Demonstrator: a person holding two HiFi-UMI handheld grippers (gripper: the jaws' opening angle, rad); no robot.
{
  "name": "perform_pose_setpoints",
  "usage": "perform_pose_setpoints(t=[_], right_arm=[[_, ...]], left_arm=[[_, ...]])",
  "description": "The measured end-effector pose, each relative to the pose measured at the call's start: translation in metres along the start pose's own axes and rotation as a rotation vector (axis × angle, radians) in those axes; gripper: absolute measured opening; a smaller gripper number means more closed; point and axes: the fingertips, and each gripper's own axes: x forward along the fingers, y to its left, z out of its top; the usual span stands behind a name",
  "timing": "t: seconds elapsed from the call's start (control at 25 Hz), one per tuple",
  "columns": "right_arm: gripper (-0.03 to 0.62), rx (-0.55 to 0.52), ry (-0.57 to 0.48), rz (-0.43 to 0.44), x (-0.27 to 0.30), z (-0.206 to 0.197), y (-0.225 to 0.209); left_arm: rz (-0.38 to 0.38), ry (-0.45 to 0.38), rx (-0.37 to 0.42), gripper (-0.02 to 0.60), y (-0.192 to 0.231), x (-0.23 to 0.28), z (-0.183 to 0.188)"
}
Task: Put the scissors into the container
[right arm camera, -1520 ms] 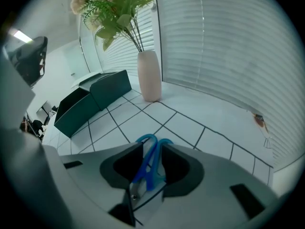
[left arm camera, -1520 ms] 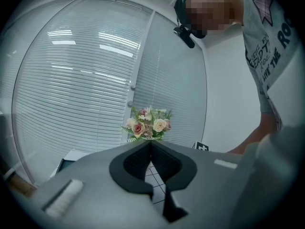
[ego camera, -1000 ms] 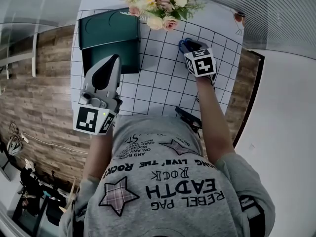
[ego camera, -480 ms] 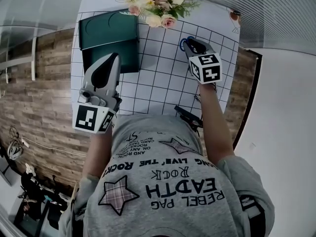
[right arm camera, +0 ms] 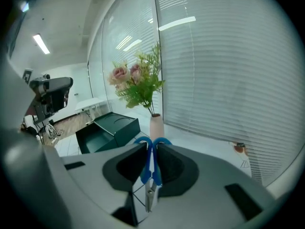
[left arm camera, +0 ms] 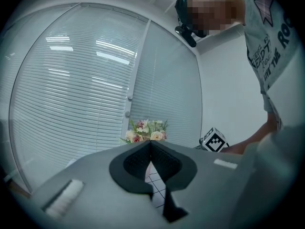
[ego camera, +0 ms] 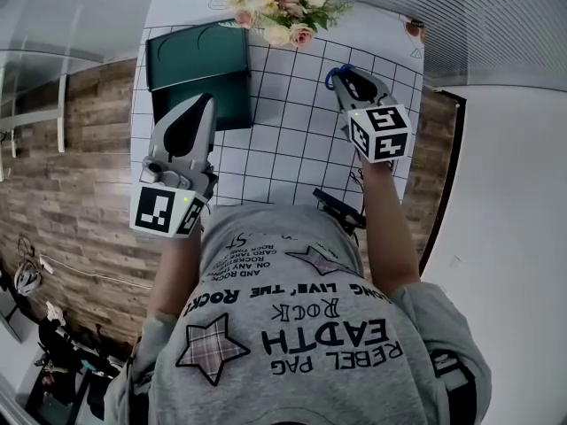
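Blue-handled scissors [ego camera: 334,75] [right arm camera: 151,162] are pinched upright between the pads of my right gripper [ego camera: 348,80] [right arm camera: 151,149], handle loops sticking out past the fingertips and blades pointing back. That gripper hangs above the grid-pattern tablecloth [ego camera: 292,140] at the right. The dark green container [ego camera: 197,56] [right arm camera: 112,130] sits open at the table's far left. My left gripper [ego camera: 200,106] [left arm camera: 150,146] is shut with nothing in it, hovering over the container's near part and hiding some of it.
A vase of pink and cream flowers [ego camera: 283,7] [right arm camera: 138,82] stands at the table's far edge between container and scissors. A black object [ego camera: 337,211] lies at the near edge by the person's body. Window blinds run behind the table.
My right gripper has lifted off the table with the scissors in it and looms larger in the head view. The left gripper has stayed where it was.
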Motion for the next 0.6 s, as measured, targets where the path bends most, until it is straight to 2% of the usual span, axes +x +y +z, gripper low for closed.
perform_pose_setpoints(t=[0.2, 0.6], right_arm=[[0.078, 0.017, -0.091, -0.002, -0.022, 0.024, 0.006], [0.078, -0.027, -0.251, -0.002, -0.073, 0.078, 0.03]], left_arm=[[-0.008, -0.018, 0.012, 0.009, -0.002, -0.008, 0.007], [-0.016, -0.057, 0.037, 0.009, -0.001, -0.023, 0.024]])
